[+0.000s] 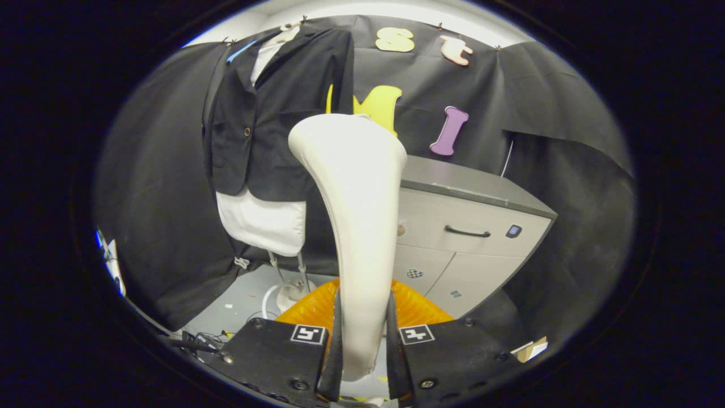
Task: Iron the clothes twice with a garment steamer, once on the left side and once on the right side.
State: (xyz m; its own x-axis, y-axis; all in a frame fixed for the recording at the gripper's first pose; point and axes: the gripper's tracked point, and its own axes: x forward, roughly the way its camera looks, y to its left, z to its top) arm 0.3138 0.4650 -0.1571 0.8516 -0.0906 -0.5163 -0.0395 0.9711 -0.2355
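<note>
Gripper view looks along the tongs (362, 345), whose two fingers are clenched on the neck of the garment steamer (357, 215), one pressing each side of its lower handle. The steamer rises from between the fingers and flares to a broad head that stands in front of the hanging clothes. Beyond it and off to one side, a dark jacket (272, 113) hangs over a white shirt (261, 222) on a dress form whose stand (291, 283) rests on the floor. A grey cabinet (470, 221) with a drawer handle stands on the other side, against the booth wall. Something orange and ribbed (308, 309) lies just beyond the fingers, perhaps the steamer's base or hose; the view is too partial to say.

The steamer looks like smooth, hard plastic, stiff and fairly light, but slippery, so the narrow neck where it is now held seems the sound place for a grip. The jacket is soft and will give and swing under the head, so light contact looks wise.

No brand or readable writing shows on the steamer or the jacket; the fingers carry square black-and-white markers, not text.
</note>
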